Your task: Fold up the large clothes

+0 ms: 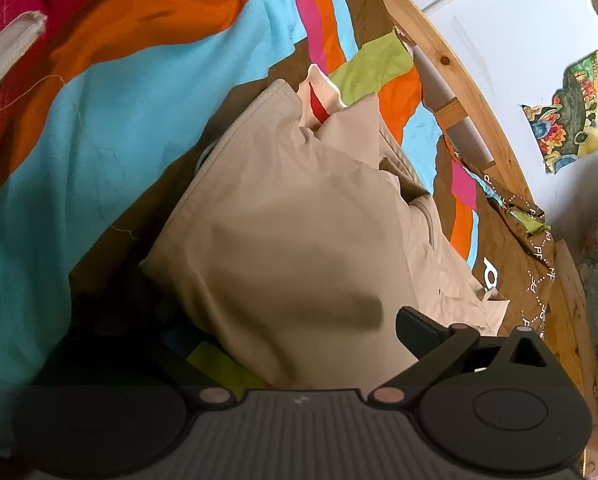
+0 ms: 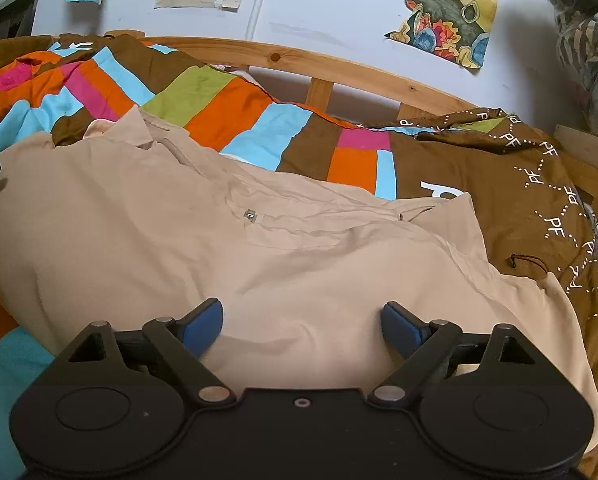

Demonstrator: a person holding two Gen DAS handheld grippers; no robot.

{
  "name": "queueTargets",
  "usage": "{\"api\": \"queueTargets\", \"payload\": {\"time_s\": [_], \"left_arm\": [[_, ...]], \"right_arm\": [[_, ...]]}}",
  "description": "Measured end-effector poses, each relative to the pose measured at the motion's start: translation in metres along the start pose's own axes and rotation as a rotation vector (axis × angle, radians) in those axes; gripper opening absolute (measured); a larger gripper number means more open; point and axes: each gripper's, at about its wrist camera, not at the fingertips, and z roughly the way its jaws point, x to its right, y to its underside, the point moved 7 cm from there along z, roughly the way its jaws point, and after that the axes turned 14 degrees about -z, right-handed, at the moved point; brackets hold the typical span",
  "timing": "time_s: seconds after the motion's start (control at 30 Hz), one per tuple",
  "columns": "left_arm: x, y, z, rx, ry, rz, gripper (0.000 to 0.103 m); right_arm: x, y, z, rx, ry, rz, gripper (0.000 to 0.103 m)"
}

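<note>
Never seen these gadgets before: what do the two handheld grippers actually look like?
Both are matte black plastic, with round discs, angled link arms and silvery pivot pins. The right gripper has blue fingers. The left gripper has a ribbed grey centre panel and a black finger.

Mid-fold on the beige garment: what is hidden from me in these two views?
- Left wrist view: left gripper has one finger showing; the other sits under the beige garment, so its grip is unclear.
- Right wrist view: small tag, too small to read.
- Both views: the garment's near edge, behind the gripper bodies.

text: "PF" repeated | on: brown cloth (image 2: 539, 184) | dotted white lettering
</note>
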Motion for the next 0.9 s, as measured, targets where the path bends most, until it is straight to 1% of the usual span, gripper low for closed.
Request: {"api": "queueTargets", "payload": {"time_s": [0.13,0.27,0.4,0.53,0.57,0.6,0.63,0.7,0.73,0.8,0.83,0.9], "left_arm": [[0.000,0.000,0.002,0.000,-0.005,0.015,0.102],[0.001,0.001,0.004,0.001,-0.018,0.040,0.102],[0.001,0.001,0.004,0.000,-0.019,0.043,0.102],[0.000,0.000,0.004,0.002,-0.018,0.047,0.102],[0.000,-0.001,0.003,0.016,-0.012,0.042,0.097],[-0.001,-0.002,0.001,0.044,-0.013,0.035,0.088],[-0.002,-0.004,-0.001,0.075,-0.014,0.032,0.087],[-0.005,-0.007,-0.003,0.112,-0.011,0.016,0.069],[-0.006,-0.008,-0.003,0.122,-0.012,0.009,0.066],[-0.005,-0.008,-0.005,0.137,-0.011,0.005,0.047],[-0.003,-0.009,-0.007,0.143,-0.012,0.009,0.042],[0.003,-0.009,-0.014,0.170,-0.025,0.036,0.021]], "right_arm": [[0.002,0.001,0.001,-0.005,0.004,0.013,0.093],[0.001,0.001,0.002,-0.004,0.007,0.014,0.094],[0.002,0.001,0.003,-0.004,0.005,0.021,0.095],[0.003,0.002,0.004,-0.006,0.011,0.026,0.099],[0.004,0.002,0.005,-0.008,0.014,0.030,0.101],[0.004,0.003,0.005,-0.010,0.015,0.034,0.102],[0.004,0.003,0.006,-0.011,0.015,0.039,0.102],[0.004,0.003,0.006,-0.011,0.016,0.039,0.102],[0.004,0.002,0.006,-0.010,0.017,0.038,0.102],[0.004,0.003,0.006,-0.009,0.016,0.041,0.102],[0.004,0.003,0.006,-0.008,0.014,0.044,0.102],[0.005,0.003,0.006,-0.006,0.011,0.051,0.102]]}}
